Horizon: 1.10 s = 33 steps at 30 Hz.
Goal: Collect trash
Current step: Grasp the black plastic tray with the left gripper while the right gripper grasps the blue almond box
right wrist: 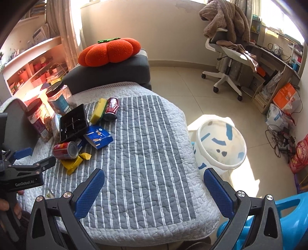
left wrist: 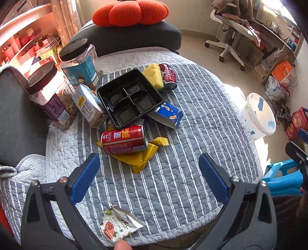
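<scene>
Red can (left wrist: 124,139) is faced by the wide-open, empty left hand-held gripper (left wrist: 149,169); the right hand-held gripper (right wrist: 154,182) is also held open and empty, near the bin (right wrist: 221,142).

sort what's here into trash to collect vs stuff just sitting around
Trash job: red can, yellow wrapper, nut packet, black tray, blue carton, white bin.
Just lying about: orange cushion, snack jars, office chair.

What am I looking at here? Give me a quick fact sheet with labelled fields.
Surface: grey striped quilted cover
Trash pile: two red drink cans, black plastic compartment tray, yellow wrapper, blue carton
Nearest item: silver snack packet
Bin: white plastic bucket on the floor
Left gripper: open, empty
Right gripper: open, empty
</scene>
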Each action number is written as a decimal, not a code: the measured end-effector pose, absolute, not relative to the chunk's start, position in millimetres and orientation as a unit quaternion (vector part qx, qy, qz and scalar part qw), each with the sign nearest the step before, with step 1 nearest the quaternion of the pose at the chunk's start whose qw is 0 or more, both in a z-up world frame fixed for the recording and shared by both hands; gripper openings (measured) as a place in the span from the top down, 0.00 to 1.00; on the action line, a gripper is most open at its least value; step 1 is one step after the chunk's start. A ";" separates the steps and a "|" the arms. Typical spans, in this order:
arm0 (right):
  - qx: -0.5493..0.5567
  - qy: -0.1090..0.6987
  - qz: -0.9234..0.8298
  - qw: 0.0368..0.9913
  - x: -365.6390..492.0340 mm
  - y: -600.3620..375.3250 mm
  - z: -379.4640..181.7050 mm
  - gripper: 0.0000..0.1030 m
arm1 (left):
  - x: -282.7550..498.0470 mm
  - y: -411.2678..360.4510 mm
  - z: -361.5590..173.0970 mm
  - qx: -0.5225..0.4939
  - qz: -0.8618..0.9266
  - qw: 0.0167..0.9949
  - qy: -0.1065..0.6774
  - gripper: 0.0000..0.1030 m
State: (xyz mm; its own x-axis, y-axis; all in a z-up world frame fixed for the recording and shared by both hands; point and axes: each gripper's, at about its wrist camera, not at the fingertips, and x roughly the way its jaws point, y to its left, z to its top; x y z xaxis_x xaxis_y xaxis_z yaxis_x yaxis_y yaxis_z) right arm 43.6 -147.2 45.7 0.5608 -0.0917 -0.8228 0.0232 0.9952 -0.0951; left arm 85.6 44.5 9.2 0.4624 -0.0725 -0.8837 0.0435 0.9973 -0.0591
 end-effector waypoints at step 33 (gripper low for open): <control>0.017 0.618 0.041 0.785 201.6 -116.1 -70.5 0.00 | 190.0 111.0 -41.0 -0.178 -0.036 0.824 0.537 0.42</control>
